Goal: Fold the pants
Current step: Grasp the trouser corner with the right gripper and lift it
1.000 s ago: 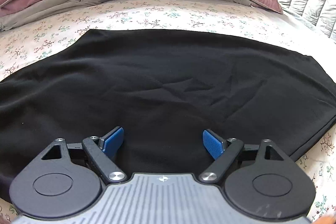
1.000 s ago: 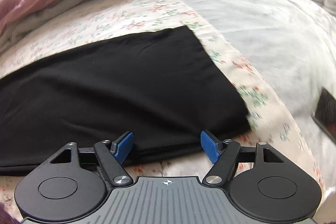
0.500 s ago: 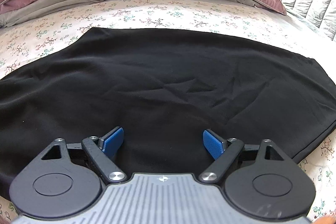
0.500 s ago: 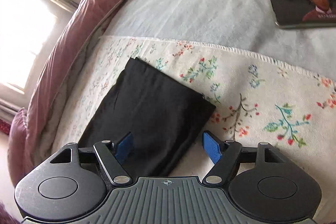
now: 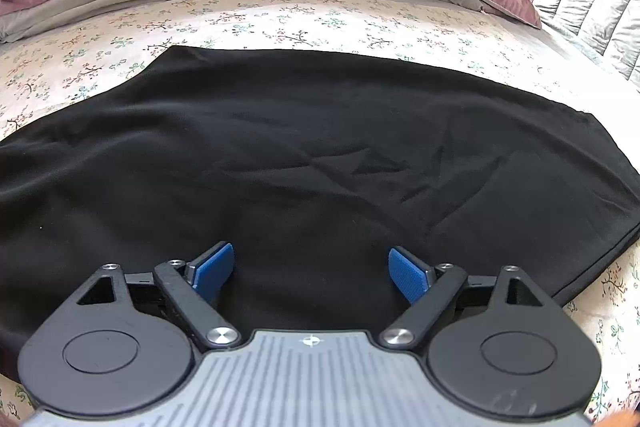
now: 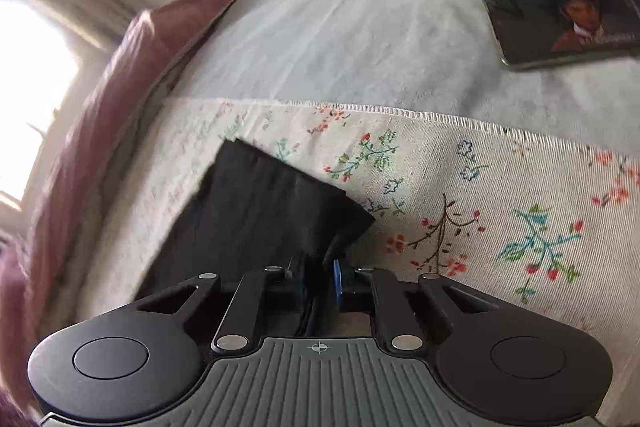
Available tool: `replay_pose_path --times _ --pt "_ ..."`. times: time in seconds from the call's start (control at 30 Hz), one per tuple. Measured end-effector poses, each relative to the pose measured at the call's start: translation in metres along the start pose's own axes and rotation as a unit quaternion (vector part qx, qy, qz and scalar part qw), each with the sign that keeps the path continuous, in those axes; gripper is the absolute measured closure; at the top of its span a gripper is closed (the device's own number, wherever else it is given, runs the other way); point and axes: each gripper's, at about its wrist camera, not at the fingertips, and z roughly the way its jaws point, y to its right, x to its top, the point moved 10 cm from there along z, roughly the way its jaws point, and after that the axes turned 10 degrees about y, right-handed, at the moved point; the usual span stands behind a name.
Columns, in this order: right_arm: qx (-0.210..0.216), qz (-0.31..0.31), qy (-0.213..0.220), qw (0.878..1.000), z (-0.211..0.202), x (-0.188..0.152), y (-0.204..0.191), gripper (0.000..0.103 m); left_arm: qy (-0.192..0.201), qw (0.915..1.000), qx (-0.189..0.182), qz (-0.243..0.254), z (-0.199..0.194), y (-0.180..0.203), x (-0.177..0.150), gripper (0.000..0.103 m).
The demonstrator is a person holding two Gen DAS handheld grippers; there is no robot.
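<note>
Jaws of the left gripper stand spread wide above the black fabric pants, which lie flat across the floral-print bed sheet; nothing sits between its blue pads. Jaws of the right gripper have just been closing and now pinch the near corner of the pants by the sheet's stitched edge. Beyond, a dark rectangular phone rests on pale blue bedding.

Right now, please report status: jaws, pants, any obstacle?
Left gripper open over the black pants. Right gripper just closed, shut on the pants' end. Phone lies on the grey blanket, apart.
</note>
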Motion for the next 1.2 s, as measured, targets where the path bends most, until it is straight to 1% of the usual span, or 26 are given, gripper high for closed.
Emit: replay_pose_path --times 0.03,0.07,0.17,0.23,0.3,0.33,0.4,0.43,0.5,0.53,0.57,0.6,0.63,0.67,0.7,0.73,0.8,0.83,0.9,0.93,0.97,1.07,1.1,1.13,1.17,1.2 --pt "0.002 -0.003 0.001 1.0 -0.001 0.001 -0.001 0.09 -0.001 1.0 -0.001 0.001 0.0 0.0 0.0 0.002" --pt "0.003 -0.004 -0.001 1.0 -0.002 0.001 -0.001 0.085 -0.002 1.0 -0.001 0.001 0.0 0.0 0.0 0.002" --pt "-0.008 0.01 -0.01 1.0 -0.001 0.0 0.006 0.085 -0.004 1.0 -0.004 -0.002 0.0 0.0 0.0 0.001" --pt "-0.005 0.023 -0.012 1.0 0.0 0.0 0.008 0.085 -0.004 1.0 -0.003 -0.005 0.0 -0.001 0.0 0.001" --pt "-0.009 0.012 -0.01 1.0 0.001 -0.001 0.006 0.085 -0.005 1.0 -0.004 -0.005 0.0 -0.001 0.0 0.001" --pt "-0.012 0.003 -0.006 1.0 0.002 -0.001 0.004 0.085 -0.005 1.0 -0.004 -0.006 0.0 -0.001 0.0 0.001" --pt "-0.019 -0.017 0.005 1.0 0.001 0.001 -0.003 0.09 -0.006 0.9999 -0.007 -0.009 -0.001 -0.002 0.0 0.001" --pt "-0.018 -0.031 0.016 0.999 -0.001 0.002 -0.009 0.096 -0.007 0.9998 -0.009 -0.015 -0.001 -0.003 0.001 0.001" --pt "-0.004 -0.09 0.049 0.995 -0.012 0.004 -0.035 0.097 -0.011 0.9993 -0.016 -0.031 -0.001 -0.006 0.002 0.001" --pt "0.0 -0.135 0.071 0.988 -0.02 0.004 -0.052 0.098 -0.014 0.9989 -0.018 -0.041 -0.002 -0.008 0.004 0.002" --pt "0.002 -0.199 0.099 0.975 -0.029 0.0 -0.073 0.098 -0.015 0.9984 -0.018 -0.051 -0.002 -0.012 0.005 0.002" --pt "0.001 -0.273 0.131 0.953 -0.039 -0.008 -0.097 0.098 -0.014 0.998 -0.015 -0.06 -0.003 -0.016 0.008 0.002" --pt "-0.002 -0.343 0.163 0.925 -0.047 -0.02 -0.121 0.098 -0.012 0.9975 -0.009 -0.069 -0.003 -0.02 0.01 0.002" --pt "0.001 -0.396 0.184 0.9 -0.054 -0.033 -0.142 0.098 -0.011 0.9968 -0.003 -0.079 -0.003 -0.026 0.012 0.002" --pt "0.018 -0.437 0.195 0.878 -0.061 -0.052 -0.163 0.098 -0.011 0.9957 0.001 -0.092 -0.004 -0.032 0.014 0.002" --pt "0.042 -0.461 0.197 0.864 -0.066 -0.071 -0.181 0.098 -0.012 0.9941 0.003 -0.108 -0.004 -0.039 0.015 0.002" --pt "0.104 -0.495 0.185 0.842 -0.075 -0.119 -0.217 0.098 -0.016 0.9885 0.003 -0.15 -0.004 -0.054 0.016 0.002" --pt "0.133 -0.519 0.181 0.825 -0.081 -0.146 -0.233 0.098 -0.018 0.985 0.001 -0.172 -0.005 -0.061 0.016 0.002" --pt "0.184 -0.588 0.171 0.769 -0.093 -0.215 -0.264 0.098 -0.014 0.9779 -0.01 -0.208 -0.006 -0.071 0.017 0.002" --pt "0.208 -0.62 0.159 0.74 -0.098 -0.25 -0.273 0.098 -0.009 0.9747 -0.018 -0.223 -0.008 -0.074 0.018 0.002" --pt "0.234 -0.652 0.138 0.708 -0.103 -0.29 -0.279 0.098 -0.003 0.9713 -0.027 -0.237 -0.01 -0.076 0.019 0.002" --pt "0.277 -0.724 0.075 0.628 -0.111 -0.384 -0.275 0.098 0.009 0.9635 -0.049 -0.263 -0.012 -0.079 0.024 0.002" --pt "0.288 -0.74 0.052 0.606 -0.113 -0.408 -0.269 0.098 0.011 0.963 -0.051 -0.264 -0.013 -0.079 0.024 0.002" --pt "0.296 -0.751 0.033 0.59 -0.114 -0.426 -0.264 0.099 0.013 0.9637 -0.052 -0.262 -0.014 -0.078 0.025 0.002" --pt "0.299 -0.76 0.024 0.577 -0.115 -0.439 -0.26 0.099 0.014 0.9655 -0.055 -0.254 -0.014 -0.076 0.027 0.002" --pt "0.295 -0.766 0.029 0.57 -0.114 -0.445 -0.258 0.099 0.013 0.9676 -0.058 -0.246 -0.012 -0.073 0.029 0.002"
